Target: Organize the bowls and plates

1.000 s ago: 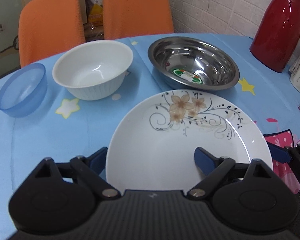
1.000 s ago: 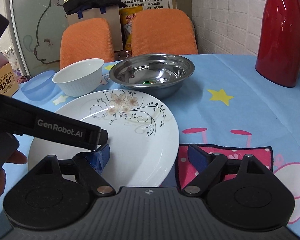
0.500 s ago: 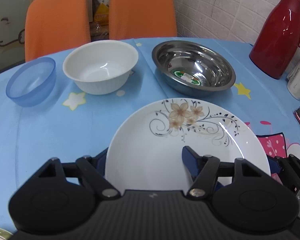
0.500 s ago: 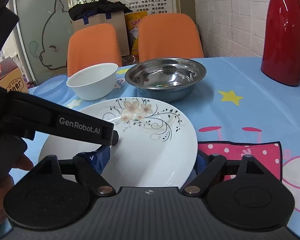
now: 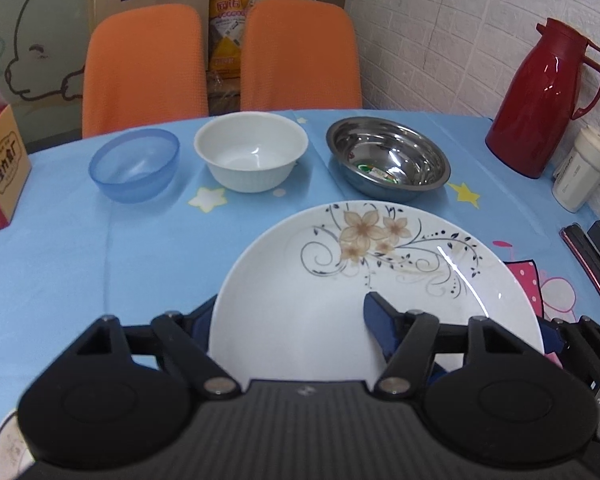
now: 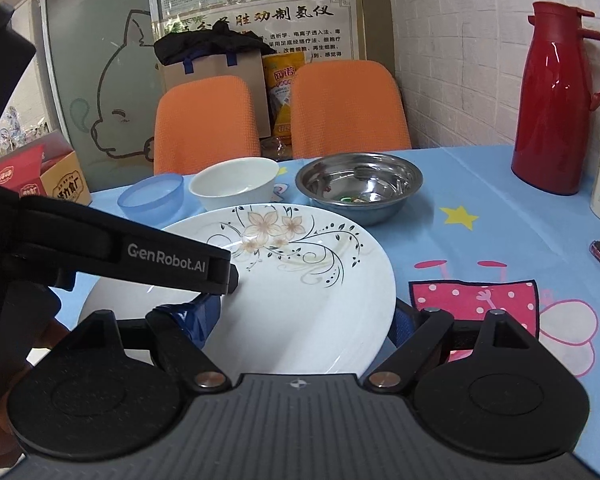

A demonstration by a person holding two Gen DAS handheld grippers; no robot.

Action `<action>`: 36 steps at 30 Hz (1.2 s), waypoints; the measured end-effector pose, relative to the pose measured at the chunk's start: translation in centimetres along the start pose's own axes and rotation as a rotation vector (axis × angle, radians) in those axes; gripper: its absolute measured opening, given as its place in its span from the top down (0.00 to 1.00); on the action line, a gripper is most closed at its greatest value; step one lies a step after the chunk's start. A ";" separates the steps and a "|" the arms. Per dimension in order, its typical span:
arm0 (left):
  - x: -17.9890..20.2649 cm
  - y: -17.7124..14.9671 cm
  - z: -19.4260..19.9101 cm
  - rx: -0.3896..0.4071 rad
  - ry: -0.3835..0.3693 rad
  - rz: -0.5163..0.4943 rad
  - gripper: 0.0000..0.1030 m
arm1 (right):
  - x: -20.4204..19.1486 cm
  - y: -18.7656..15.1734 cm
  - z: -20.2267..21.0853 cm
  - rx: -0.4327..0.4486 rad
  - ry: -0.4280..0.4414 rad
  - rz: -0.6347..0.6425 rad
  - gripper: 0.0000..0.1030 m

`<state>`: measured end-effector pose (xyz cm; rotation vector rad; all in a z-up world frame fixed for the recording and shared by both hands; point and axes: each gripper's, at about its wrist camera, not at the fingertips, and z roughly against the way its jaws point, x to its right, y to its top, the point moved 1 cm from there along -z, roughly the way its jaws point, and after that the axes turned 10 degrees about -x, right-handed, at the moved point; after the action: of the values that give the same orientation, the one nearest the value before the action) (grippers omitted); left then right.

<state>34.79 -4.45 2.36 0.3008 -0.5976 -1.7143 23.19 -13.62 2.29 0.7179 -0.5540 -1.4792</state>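
A white plate with a brown flower pattern is held above the blue tablecloth by both grippers. My left gripper is shut on its near left rim, one finger under and one on top. My right gripper is shut on its near right rim; the plate fills that view's middle. Behind it stand a blue plastic bowl, a white bowl and a steel bowl in a row, also in the right wrist view.
A red thermos and a white cup stand at the right by the brick wall. A phone lies at the right edge. A cardboard box sits at left. Two orange chairs stand behind the table.
Both grippers have lifted the plate off the table and drawn it back and up. The bowls now sit farther away and lower in both views.
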 end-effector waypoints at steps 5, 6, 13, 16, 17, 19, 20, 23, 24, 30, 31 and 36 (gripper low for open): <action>-3.7 -2.4 3.2 0.024 0.021 0.056 0.36 | -3.4 -0.6 1.4 0.012 0.041 0.029 0.30; -4.6 -3.0 3.9 0.027 0.024 0.073 0.36 | -4.3 -0.8 1.6 0.013 0.053 0.040 0.30; -11.4 -8.3 8.3 0.051 0.094 0.190 0.37 | -11.4 -2.7 2.8 0.004 0.160 0.124 0.30; -13.5 -10.5 8.9 0.044 0.127 0.227 0.38 | -13.9 -4.1 2.8 -0.011 0.195 0.143 0.30; -14.0 -11.2 8.9 0.039 0.135 0.235 0.38 | -14.7 -4.6 2.7 -0.020 0.206 0.151 0.30; -15.0 -12.4 8.7 0.029 0.136 0.249 0.38 | -15.6 -5.4 2.4 -0.046 0.220 0.159 0.30; -15.3 -12.9 8.5 0.024 0.131 0.257 0.38 | -16.0 -5.8 2.4 -0.058 0.223 0.164 0.30; -16.1 -13.9 7.9 0.023 0.115 0.275 0.38 | -16.8 -6.6 2.0 -0.078 0.213 0.189 0.30; -16.0 -14.0 7.9 0.037 0.128 0.262 0.38 | -16.9 -6.9 1.9 -0.087 0.212 0.190 0.30; -16.3 -14.2 7.8 0.090 0.139 0.231 0.36 | -17.3 -7.1 1.6 -0.086 0.211 0.204 0.30; -16.4 -14.1 8.1 0.102 0.140 0.239 0.33 | -17.1 -6.9 1.7 -0.085 0.217 0.189 0.30; -17.0 -13.6 8.9 0.136 0.152 0.255 0.31 | -17.3 -7.0 2.0 -0.085 0.197 0.215 0.30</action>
<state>22.94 15.73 0.43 0.4283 -0.6134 -1.3957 16.31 3.76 0.24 0.7050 -0.4013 -1.2097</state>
